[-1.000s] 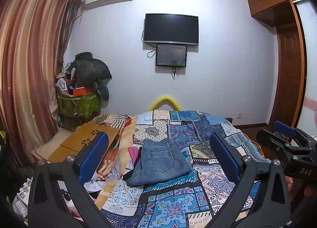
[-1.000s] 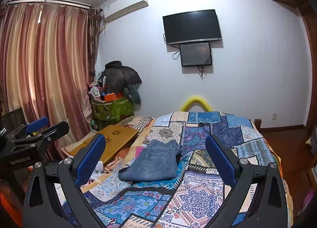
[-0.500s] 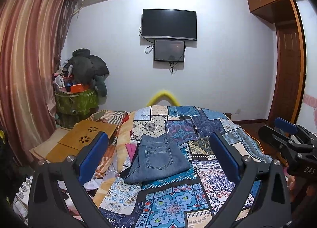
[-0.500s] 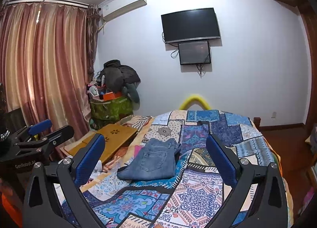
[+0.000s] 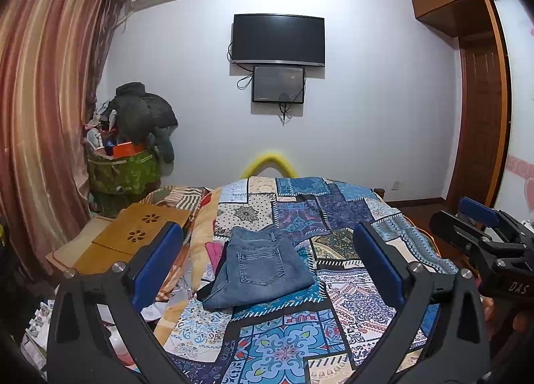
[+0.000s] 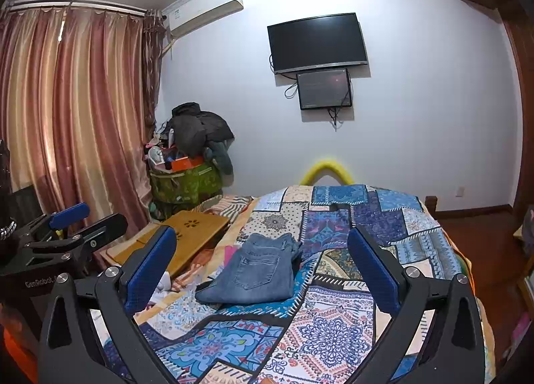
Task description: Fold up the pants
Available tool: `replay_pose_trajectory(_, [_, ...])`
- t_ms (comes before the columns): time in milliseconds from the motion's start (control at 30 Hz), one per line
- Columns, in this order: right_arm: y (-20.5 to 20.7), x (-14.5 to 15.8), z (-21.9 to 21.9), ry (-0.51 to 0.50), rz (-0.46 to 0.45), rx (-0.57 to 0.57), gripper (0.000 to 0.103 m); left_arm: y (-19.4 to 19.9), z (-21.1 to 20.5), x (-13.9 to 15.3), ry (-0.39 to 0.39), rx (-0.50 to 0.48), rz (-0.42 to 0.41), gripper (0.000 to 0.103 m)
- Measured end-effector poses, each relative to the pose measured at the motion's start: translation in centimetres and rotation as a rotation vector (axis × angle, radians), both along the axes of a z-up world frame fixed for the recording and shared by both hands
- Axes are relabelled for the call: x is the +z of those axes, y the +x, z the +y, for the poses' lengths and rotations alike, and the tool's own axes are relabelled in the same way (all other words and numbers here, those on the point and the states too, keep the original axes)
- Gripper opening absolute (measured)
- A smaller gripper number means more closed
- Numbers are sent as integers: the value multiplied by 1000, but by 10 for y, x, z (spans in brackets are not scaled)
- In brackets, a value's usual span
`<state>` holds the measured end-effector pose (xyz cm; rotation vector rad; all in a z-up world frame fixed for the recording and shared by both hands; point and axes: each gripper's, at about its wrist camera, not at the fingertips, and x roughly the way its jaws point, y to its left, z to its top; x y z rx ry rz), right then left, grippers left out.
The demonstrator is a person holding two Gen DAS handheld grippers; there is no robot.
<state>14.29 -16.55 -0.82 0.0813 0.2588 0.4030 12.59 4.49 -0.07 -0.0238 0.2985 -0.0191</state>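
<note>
Lying waistband-far — folded pants (image 5: 258,269)

Legible markings, two entries. Right gripper (image 5: 480,244) body, seen from the left wrist view: white letters read "DAS" (cut off at the frame edge). Left gripper (image 6: 66,237) body, right wrist view: "GenRobot" was printed in white.

I see a bed (image 5: 350,317) covered by a patchwork quilt (image 6: 333,327). Folded blue jeans (image 5: 260,267) lie flat on it toward its left edge, beside bunched striped bedding (image 5: 180,197).
</note>
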Motion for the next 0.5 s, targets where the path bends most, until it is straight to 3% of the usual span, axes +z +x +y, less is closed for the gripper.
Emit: replay_pose_trajectory(500, [-1, 0, -1, -4, 0, -18, 103, 0, -2, 2, -9, -27, 0, 103])
